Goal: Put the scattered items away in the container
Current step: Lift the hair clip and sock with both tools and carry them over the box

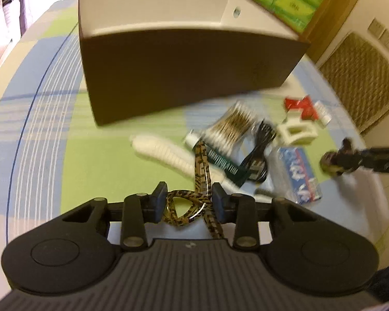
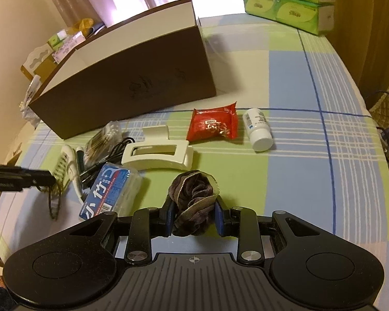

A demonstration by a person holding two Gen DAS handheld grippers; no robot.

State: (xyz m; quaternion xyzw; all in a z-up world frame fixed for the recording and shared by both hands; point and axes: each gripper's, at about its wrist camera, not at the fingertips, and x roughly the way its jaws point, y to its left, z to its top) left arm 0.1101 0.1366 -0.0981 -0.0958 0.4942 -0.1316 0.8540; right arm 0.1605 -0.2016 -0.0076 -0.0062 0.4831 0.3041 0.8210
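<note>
Checked cloth covers surface [image 2: 285,77]; brown box [image 2: 132,88], the container, stands at rear. Left claw [image 1: 189,202] clenched on leopard-print band [image 1: 192,204], right claw [image 2: 194,215] clenched on dark scrunchie [image 2: 194,194], both lifted, likely for boxing. Hair clip [image 2: 155,153], red packet [image 2: 212,125], white bottle [image 2: 258,129] remain scattered.

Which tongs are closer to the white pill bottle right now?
Right. The right tongs, shut on a scrunchie, sit near the pill bottle; the left tongs are across the clutter.
</note>
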